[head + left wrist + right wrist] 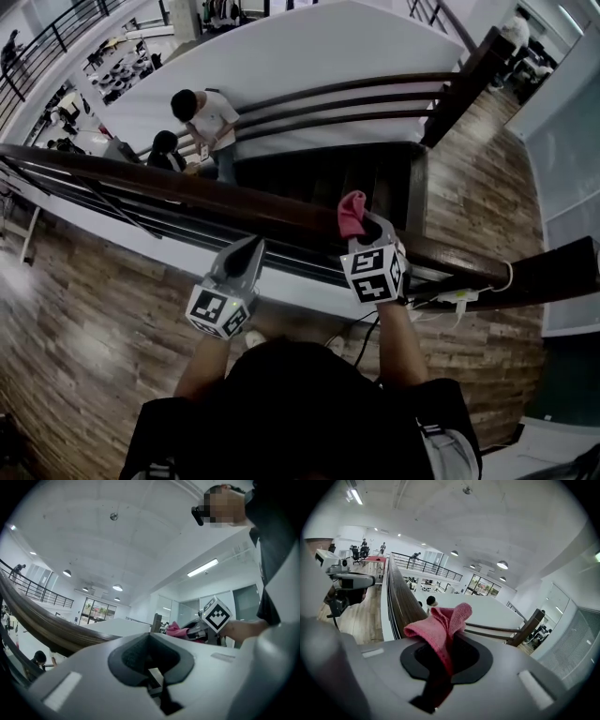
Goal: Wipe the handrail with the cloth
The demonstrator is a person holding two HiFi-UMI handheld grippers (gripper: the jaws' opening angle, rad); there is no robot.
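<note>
Upper landing over stairwell, dark wooden handrail (187, 190): pink cloth (352, 213), judged soft and light, pinched at its bunched middle by right gripper (367, 231); left gripper (249, 251) closed, empty.

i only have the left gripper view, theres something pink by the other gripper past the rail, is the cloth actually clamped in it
Observer: Yes. In the right gripper view the right gripper is shut on the pink terry cloth, which bunches up out of the closed jaws.
Operator: ok and is it on the rail or off to one side
Observer: The head view shows the cloth over the top of the long dark brown wooden handrail. I cannot tell whether it presses on the wood.
</note>
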